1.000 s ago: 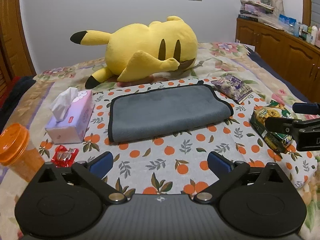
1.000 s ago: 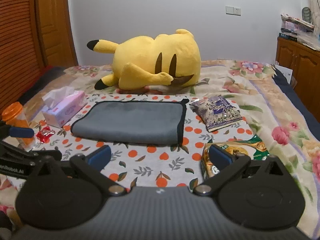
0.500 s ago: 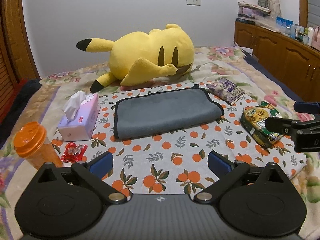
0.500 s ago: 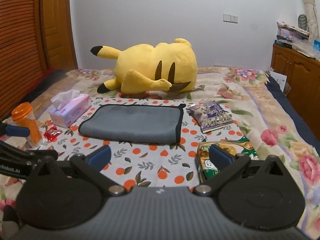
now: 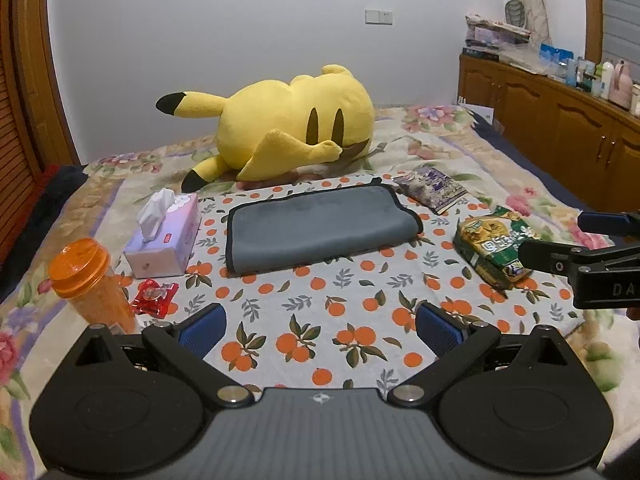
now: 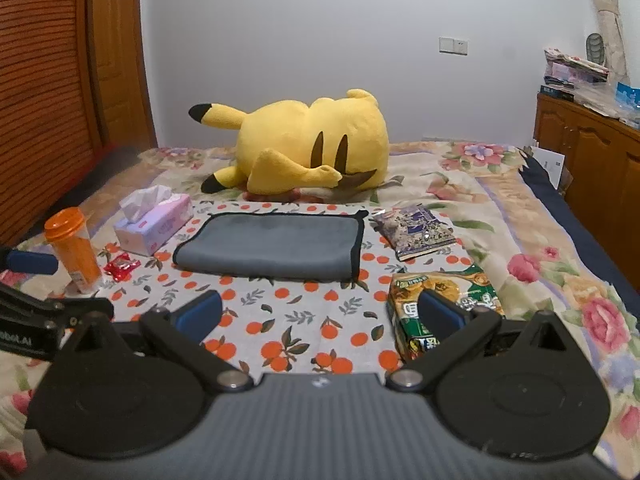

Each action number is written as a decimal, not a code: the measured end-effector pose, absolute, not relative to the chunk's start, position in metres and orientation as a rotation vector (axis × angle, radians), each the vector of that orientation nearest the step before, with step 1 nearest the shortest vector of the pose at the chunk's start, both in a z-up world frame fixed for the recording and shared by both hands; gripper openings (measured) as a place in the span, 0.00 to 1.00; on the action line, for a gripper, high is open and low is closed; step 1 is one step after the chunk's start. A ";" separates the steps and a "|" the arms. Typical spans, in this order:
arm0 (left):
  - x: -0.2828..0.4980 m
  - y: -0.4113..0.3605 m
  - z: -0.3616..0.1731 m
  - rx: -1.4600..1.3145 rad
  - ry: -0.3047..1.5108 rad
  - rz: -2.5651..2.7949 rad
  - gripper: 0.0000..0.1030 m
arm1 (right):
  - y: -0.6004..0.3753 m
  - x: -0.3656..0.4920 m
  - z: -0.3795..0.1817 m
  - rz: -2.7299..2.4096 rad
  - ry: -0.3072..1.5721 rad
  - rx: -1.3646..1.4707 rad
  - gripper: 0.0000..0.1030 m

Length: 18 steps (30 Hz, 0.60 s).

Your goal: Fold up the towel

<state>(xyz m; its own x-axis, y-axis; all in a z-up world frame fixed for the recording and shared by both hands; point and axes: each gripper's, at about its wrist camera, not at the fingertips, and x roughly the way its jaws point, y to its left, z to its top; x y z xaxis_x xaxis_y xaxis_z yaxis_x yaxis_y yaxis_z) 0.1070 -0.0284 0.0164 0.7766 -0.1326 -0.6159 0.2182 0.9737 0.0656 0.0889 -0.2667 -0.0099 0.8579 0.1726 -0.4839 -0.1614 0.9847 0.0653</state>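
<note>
A grey towel [image 5: 320, 228] with black trim lies folded flat on an orange-print cloth [image 5: 340, 320] on the bed; it also shows in the right wrist view [image 6: 272, 246]. My left gripper [image 5: 320, 330] is open and empty, held well back from the towel's near edge. My right gripper [image 6: 320, 312] is open and empty, also well short of the towel. Each gripper shows at the edge of the other's view: the right one [image 5: 584, 248] in the left wrist view, the left one [image 6: 48, 284] in the right wrist view.
A yellow plush toy [image 5: 296, 132] lies behind the towel. A tissue box [image 5: 164, 236], orange bottle [image 5: 92, 284] and red wrapper [image 5: 154, 298] sit left. A purple packet [image 5: 434, 188] and green snack bag [image 5: 496, 252] sit right. Wooden cabinets [image 5: 560, 128] line the right wall.
Both grippers have pulled back and risen away from the towel, so it looks smaller and more of the bed shows. The jaws stayed open.
</note>
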 end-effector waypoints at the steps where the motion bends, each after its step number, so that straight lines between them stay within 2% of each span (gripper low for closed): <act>1: 0.105 -0.028 0.017 0.136 0.652 -0.191 1.00 | -0.267 0.086 -0.009 0.175 0.508 0.025 1.00; 18: 0.060 -0.023 0.005 0.114 0.672 -0.173 1.00 | -0.274 0.051 -0.011 0.174 0.500 0.048 1.00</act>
<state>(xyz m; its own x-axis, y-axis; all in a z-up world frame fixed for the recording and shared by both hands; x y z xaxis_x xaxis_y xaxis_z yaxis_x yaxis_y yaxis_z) 0.0604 -0.0227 0.0049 0.7692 -0.1227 -0.6271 0.1963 0.9793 0.0491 0.0513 -0.2737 -0.0107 0.8630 0.1773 -0.4731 -0.1538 0.9841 0.0883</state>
